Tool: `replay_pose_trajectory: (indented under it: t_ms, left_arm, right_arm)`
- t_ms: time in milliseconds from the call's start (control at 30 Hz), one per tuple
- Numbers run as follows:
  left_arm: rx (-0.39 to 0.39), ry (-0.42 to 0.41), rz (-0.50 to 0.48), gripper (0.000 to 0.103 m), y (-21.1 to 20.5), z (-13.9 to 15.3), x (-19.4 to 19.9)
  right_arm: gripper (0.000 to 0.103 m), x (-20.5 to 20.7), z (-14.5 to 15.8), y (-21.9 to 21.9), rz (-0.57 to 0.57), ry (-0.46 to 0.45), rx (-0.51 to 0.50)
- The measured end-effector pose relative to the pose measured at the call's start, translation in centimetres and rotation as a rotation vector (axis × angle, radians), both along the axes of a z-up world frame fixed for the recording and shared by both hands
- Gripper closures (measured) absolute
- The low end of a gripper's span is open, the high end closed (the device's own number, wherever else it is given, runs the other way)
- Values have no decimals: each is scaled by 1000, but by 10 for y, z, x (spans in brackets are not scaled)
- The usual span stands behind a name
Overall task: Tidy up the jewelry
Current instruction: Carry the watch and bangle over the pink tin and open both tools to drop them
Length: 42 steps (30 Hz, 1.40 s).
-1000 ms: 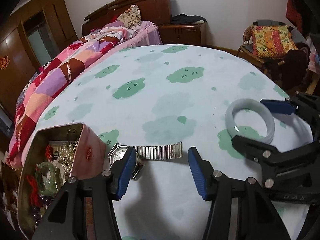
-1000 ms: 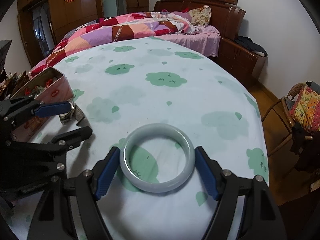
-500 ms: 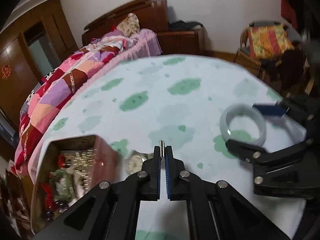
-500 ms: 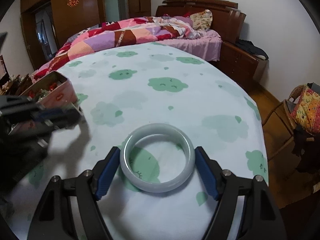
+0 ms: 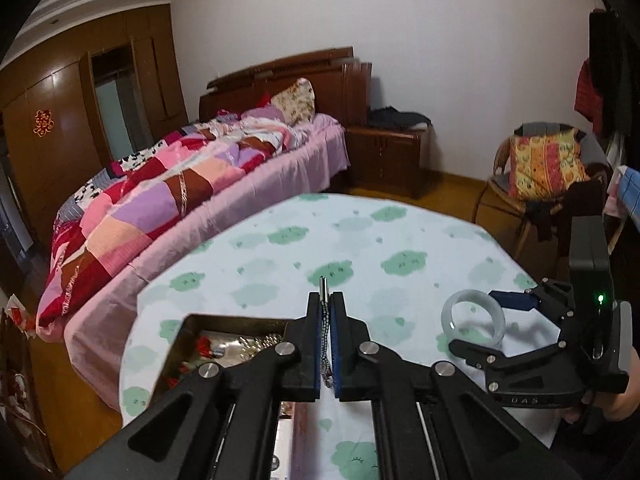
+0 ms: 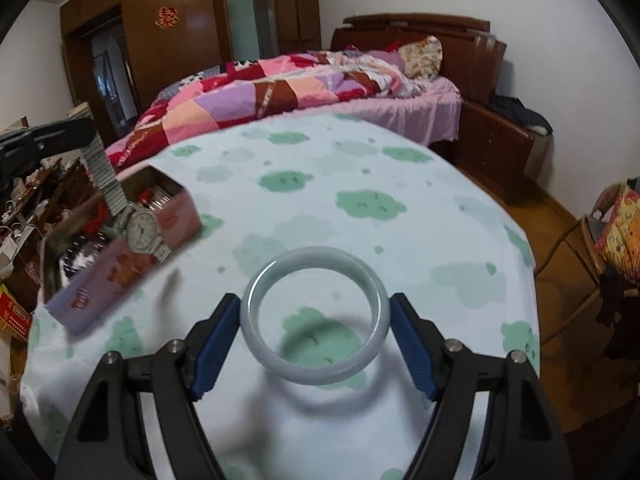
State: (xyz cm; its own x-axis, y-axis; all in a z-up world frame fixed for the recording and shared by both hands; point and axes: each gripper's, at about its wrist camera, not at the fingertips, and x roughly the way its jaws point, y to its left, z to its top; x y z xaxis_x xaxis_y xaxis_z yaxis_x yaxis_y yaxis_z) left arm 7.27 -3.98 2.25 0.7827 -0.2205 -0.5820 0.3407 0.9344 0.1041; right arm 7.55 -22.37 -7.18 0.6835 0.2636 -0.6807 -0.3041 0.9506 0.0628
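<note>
While the left gripper had its pads pressed together on the metal strap of the wristwatch, the watch hung free below it, dial downward, just above the near wall of the pink tin. Held by the strap end, probably so the case would go in first and the band fold after it. In the left wrist view only the strap's edge showed, a thin strip standing up between the blue pads.

Tin sat open at the left edge of the cloud-print sheet; beads and red pieces were visible inside, too blurred to name singly.

Right gripper stood spread wide around the pale jade bangle. Both pads looked touching or very nearly touching the bangle's outer rim; the shadow beneath suggested it was raised off the sheet, though I could not tell for certain. A flat grip across the widest part suits a hard, smooth ring that would slip if caught off-centre.

Judgement: both pieces were bound for the tin, watch first, bangle waiting well to its right.
</note>
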Motion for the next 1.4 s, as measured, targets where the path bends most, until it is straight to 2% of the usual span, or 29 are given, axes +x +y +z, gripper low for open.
replay_pose_trajectory:
  t_ms: [200,467,867,1400]
  left_arm:
    - [1,-49,12,101,13,22,-10]
    - [4,-80,73,101,42,34,-13]
    - [-29,-60,160,101,90,24,-12]
    - [-63,-10,213,101,122,1,-5]
  right_arm:
    - [26,-4,22,20,46,-49,8]
    - [26,1,40,48,104,-89,-2]
    - [26,9,57,89,165,-124,-16]
    - [26,22,58,146,252,-133,-62]
